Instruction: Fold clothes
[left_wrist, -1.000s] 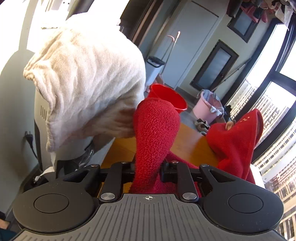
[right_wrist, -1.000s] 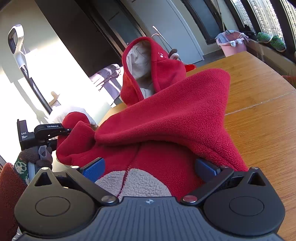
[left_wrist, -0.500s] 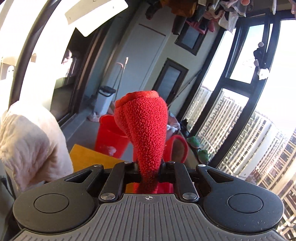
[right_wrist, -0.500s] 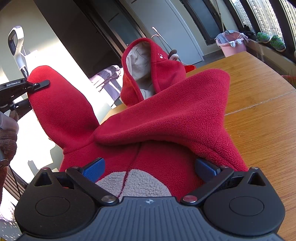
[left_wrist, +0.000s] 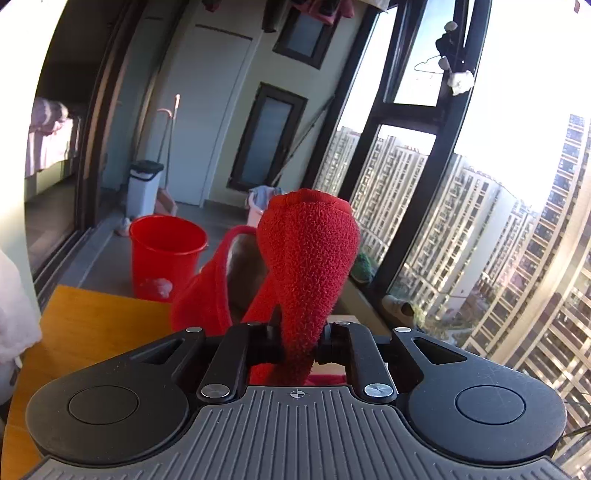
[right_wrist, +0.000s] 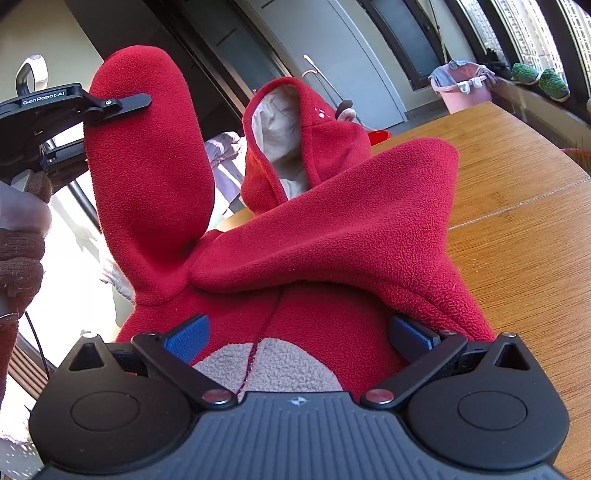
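Indoors, wooden table (right_wrist: 517, 229), red bucket (left_wrist: 166, 254), window — left gripper (left_wrist: 299, 339) jaws pinching red fleece sleeve (left_wrist: 308, 258); right gripper (right_wrist: 299, 336) jaws spread apart.

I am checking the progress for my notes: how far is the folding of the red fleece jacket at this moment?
Early stage. Done: the jacket lies on the table, front up, no neat fold visible. In hand: the left tongs are shut on one sleeve and hold it raised, while the right tongs stand open over the lower front. Left: both sleeves, the upright hood and the body.
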